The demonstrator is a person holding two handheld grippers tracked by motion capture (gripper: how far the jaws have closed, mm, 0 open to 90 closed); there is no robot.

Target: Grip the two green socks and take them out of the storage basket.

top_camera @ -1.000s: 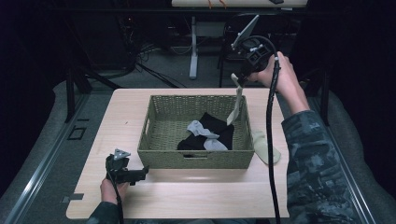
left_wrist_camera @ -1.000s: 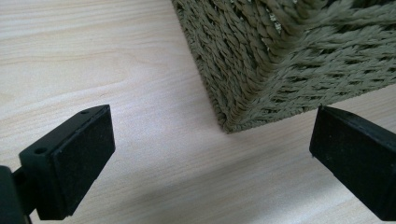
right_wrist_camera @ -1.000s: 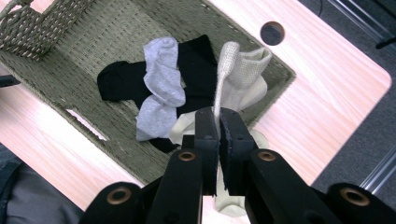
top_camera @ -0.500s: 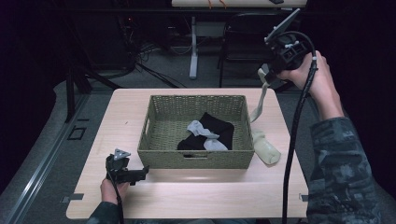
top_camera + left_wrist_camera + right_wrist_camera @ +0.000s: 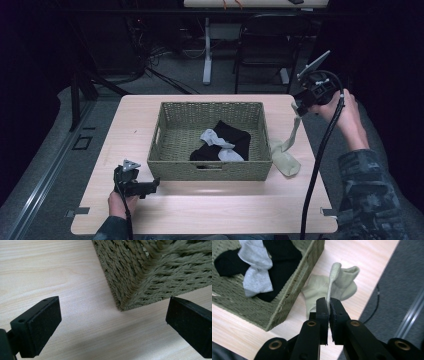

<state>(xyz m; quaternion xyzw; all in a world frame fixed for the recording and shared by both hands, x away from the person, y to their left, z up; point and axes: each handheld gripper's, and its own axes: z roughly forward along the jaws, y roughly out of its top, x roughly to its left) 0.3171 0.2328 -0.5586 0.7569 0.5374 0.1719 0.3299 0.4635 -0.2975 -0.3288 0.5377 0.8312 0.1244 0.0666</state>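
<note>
No writing; right gripper (image 5: 328, 305) pinches pale sock (image 5: 331, 282) beside basket (image 5: 287, 297).

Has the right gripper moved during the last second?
Yes. The right gripper, shut on a pale sock, went from above the basket rightward, past the table edge.

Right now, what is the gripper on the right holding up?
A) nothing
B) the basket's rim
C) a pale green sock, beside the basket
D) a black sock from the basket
C: the right gripper is shut on the pale green sock, which dangles outside the basket over another one.
</note>
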